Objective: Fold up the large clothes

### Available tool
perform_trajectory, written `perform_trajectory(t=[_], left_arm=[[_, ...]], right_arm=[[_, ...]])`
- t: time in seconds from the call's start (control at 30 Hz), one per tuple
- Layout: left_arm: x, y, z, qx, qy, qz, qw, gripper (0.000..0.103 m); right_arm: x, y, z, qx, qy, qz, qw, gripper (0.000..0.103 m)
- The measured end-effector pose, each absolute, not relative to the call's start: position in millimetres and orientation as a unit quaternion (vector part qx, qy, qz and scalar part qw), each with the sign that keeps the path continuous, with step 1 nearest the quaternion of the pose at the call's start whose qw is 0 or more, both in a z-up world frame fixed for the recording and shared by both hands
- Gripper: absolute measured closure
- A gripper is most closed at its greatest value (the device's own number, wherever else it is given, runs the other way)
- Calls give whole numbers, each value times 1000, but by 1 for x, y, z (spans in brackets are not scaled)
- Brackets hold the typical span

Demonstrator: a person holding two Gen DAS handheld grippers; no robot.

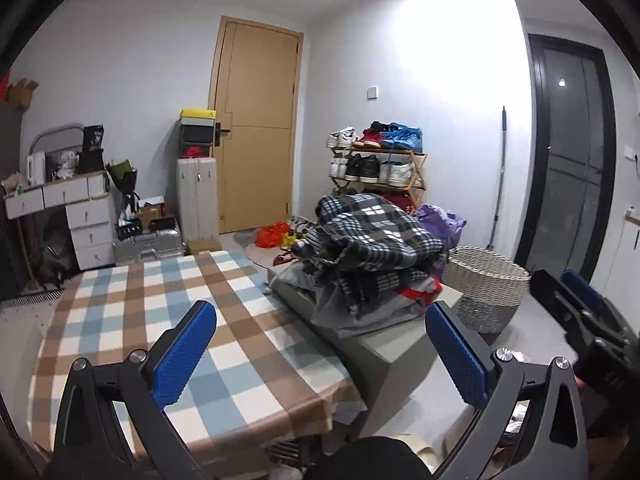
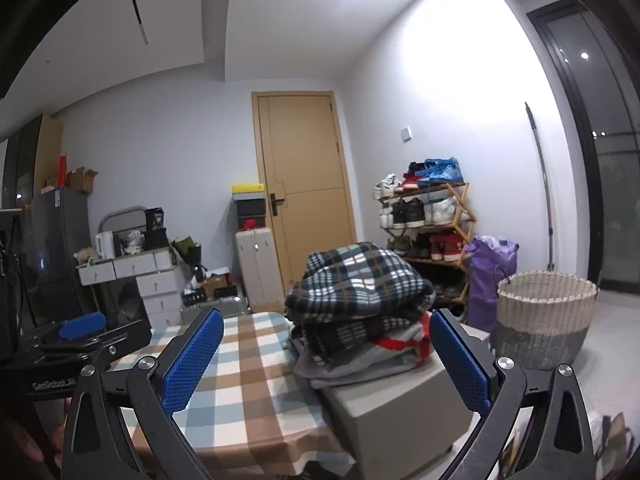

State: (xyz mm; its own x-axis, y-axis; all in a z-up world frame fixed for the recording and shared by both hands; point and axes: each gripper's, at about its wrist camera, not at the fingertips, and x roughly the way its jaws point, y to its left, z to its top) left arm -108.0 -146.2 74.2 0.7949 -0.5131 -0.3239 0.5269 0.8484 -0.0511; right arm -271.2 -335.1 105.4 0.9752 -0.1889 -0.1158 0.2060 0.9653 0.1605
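Observation:
A pile of clothes, with a dark plaid garment on top and grey and red pieces under it, rests on a grey box beside the table with its checked cloth. My left gripper is open over the table's near right corner, short of the pile, with nothing between its blue pads. My right gripper is open too, level with the pile and in front of it, holding nothing. Each gripper shows at the edge of the other's view: the right gripper, the left gripper.
A woven basket stands on the floor right of the box, with a purple bag and a shoe rack behind. A white drawer unit and a suitcase line the far wall by the door.

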Motion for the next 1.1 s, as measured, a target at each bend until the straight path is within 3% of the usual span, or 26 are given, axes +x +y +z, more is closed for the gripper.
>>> perform_trajectory(t=[1.1], left_arm=[[-126,-145,67,11,158,-287,945,1]], right_arm=[[-287,-332,100,87,50,-109,989,0]])
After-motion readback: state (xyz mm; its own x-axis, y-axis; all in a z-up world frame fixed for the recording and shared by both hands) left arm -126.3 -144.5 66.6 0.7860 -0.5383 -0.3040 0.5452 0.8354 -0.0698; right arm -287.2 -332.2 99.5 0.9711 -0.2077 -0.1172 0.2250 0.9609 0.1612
